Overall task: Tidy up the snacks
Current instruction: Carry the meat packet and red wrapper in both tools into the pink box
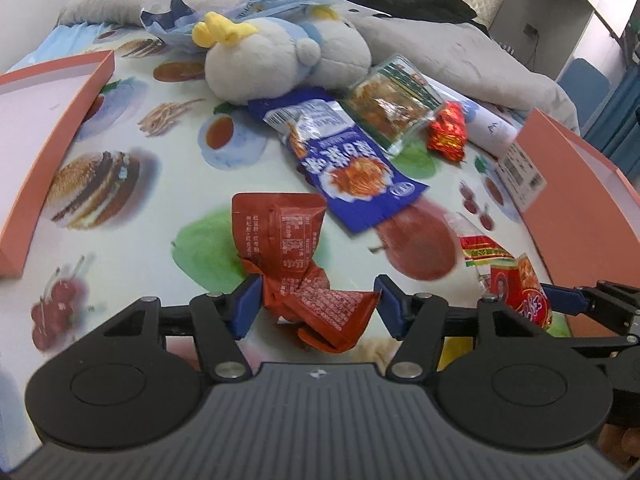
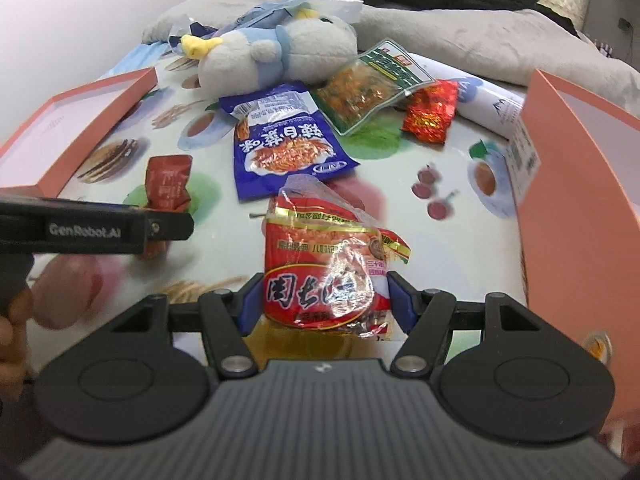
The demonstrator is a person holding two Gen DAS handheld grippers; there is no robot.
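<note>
My left gripper (image 1: 316, 304) is shut on a crumpled brown-red snack packet (image 1: 296, 256) just above the printed cloth. My right gripper (image 2: 324, 300) is shut on a red snack bag (image 2: 324, 264) with a clear top; this bag also shows at the right of the left wrist view (image 1: 516, 280). The left gripper's body (image 2: 96, 228) crosses the left side of the right wrist view in front of the brown-red packet (image 2: 168, 184). A blue snack bag (image 1: 352, 176) (image 2: 284, 144), a green-edged clear bag (image 1: 392, 100) (image 2: 368, 88) and a small red packet (image 1: 448, 132) (image 2: 430, 114) lie farther back.
An orange box tray (image 1: 52, 140) (image 2: 80, 128) lies at the left. Another orange box (image 1: 576, 192) (image 2: 576, 176) stands at the right, with a white roll (image 1: 492, 128) beside it. A grey plush toy (image 1: 280, 60) (image 2: 276, 52) and a grey pillow (image 1: 460, 52) lie behind the snacks.
</note>
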